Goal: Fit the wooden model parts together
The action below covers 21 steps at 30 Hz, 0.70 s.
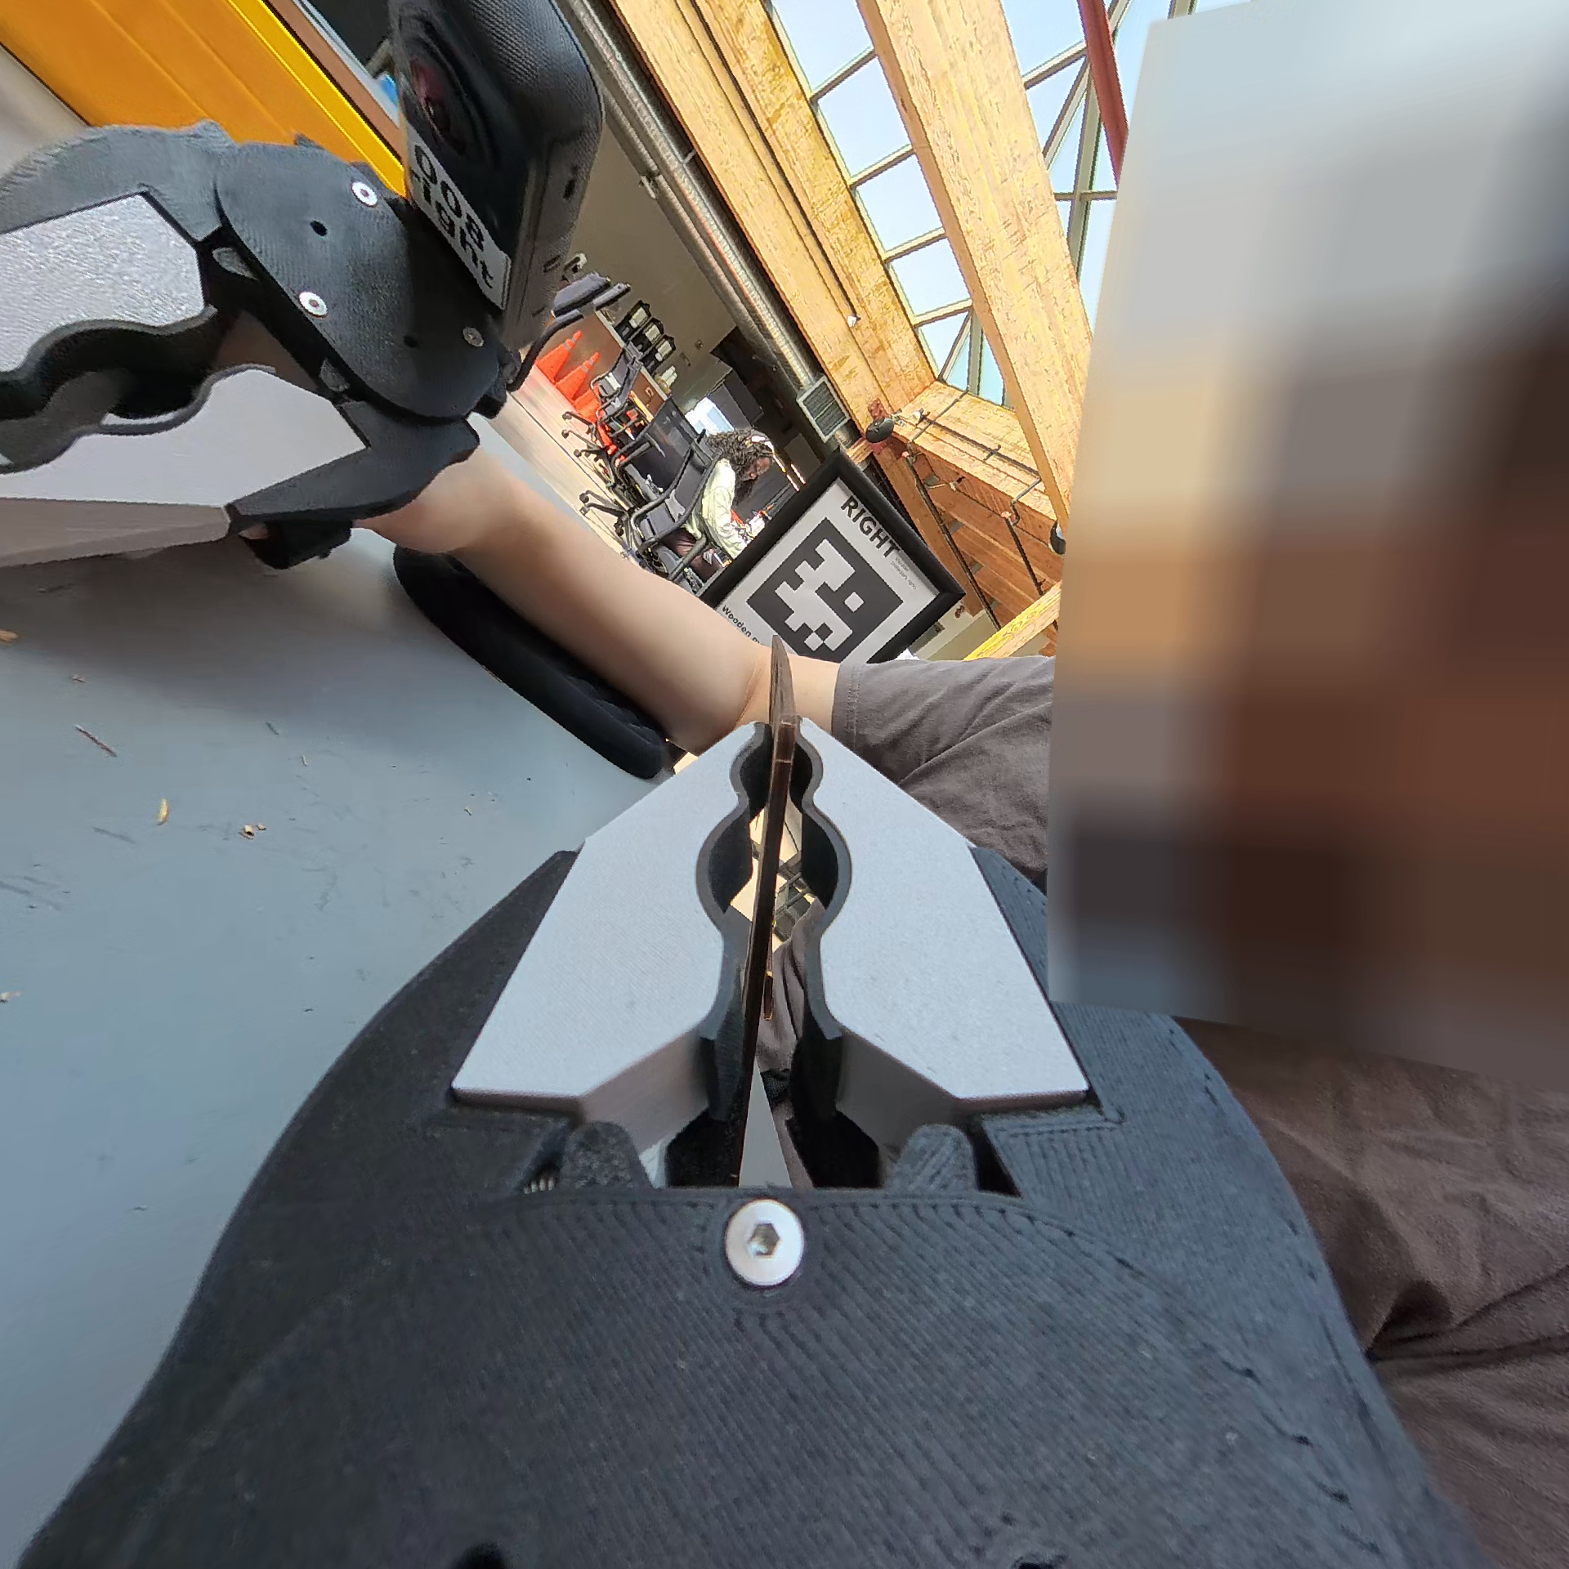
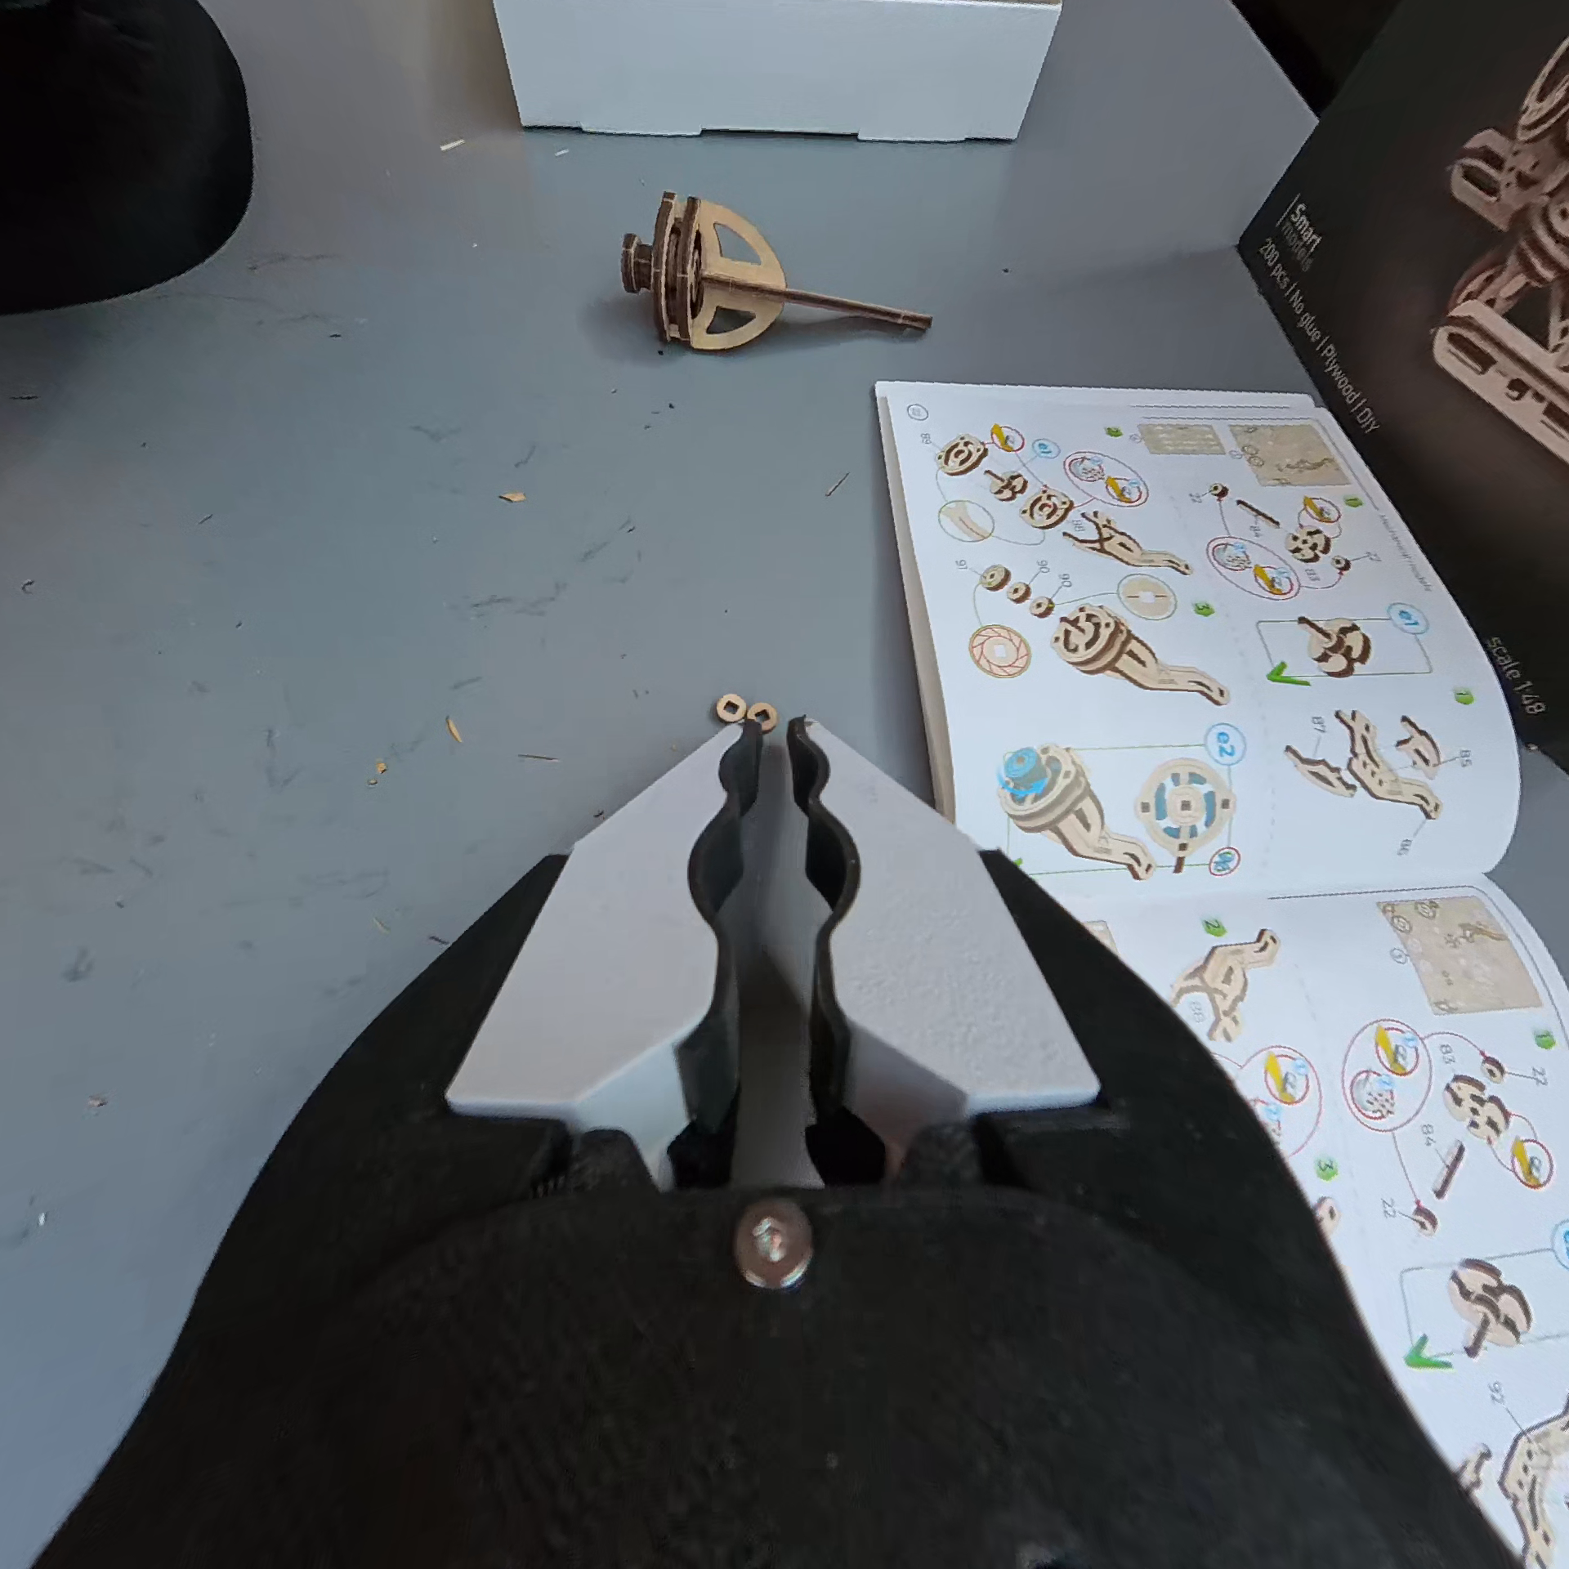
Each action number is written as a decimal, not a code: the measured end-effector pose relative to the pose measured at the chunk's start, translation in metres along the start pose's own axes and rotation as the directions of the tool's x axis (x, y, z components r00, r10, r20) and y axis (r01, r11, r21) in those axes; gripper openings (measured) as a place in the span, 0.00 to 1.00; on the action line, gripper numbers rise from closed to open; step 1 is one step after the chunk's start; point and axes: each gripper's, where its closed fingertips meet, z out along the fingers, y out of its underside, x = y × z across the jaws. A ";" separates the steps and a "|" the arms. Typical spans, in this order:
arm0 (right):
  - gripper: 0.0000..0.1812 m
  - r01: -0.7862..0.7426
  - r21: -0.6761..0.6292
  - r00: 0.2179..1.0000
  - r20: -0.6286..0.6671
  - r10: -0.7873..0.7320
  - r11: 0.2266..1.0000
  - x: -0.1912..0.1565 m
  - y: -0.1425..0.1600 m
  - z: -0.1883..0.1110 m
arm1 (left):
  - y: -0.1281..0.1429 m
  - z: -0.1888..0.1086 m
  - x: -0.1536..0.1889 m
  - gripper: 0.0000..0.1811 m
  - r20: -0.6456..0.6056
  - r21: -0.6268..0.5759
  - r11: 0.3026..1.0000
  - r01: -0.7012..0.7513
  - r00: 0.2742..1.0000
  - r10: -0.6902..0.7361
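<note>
Left tongs (image 1: pixel 777 747) clamped on a thin flat brown wooden model piece (image 1: pixel 768 891), seen edge-on, upright between the wavy black pads, its tip poking out past the fingertips. Raised off the grey tabletop (image 1: pixel 255 764) and aimed toward a person's bare forearm (image 1: pixel 611 594) and grey sleeve (image 1: pixel 942 722). Right tongs (image 1: pixel 51 441) visible at far left of that view, low over the tabletop.

In the right wrist view, right tongs (image 2: pixel 774 734) nearly together, a narrow gap left between the tips, nothing held. Two tiny round pale wooden washers (image 2: pixel 744 710) lying touching each other on the tabletop, just beyond the left fingertip; contact with it cannot be told. Farther off, near the middle, a part-built pale wooden wheel assembly with a thin dark axle rod (image 2: pixel 713 276), resting on its side, rod pointing right. White cardboard box (image 2: pixel 773 68) at the far edge. Open illustrated instruction booklet (image 2: pixel 1189 637) lying flat to the right, dark printed kit box (image 2: pixel 1443 297) standing beyond it. Small wood splinters (image 2: pixel 454 728) scattered left of the tongs.
</note>
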 end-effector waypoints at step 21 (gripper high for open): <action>0.28 -0.392 0.515 0.906 0.363 0.220 0.762 -0.023 -0.048 -0.128 | -0.055 -0.051 -0.025 0.00 0.358 0.285 0.915 -0.287 0.917 0.176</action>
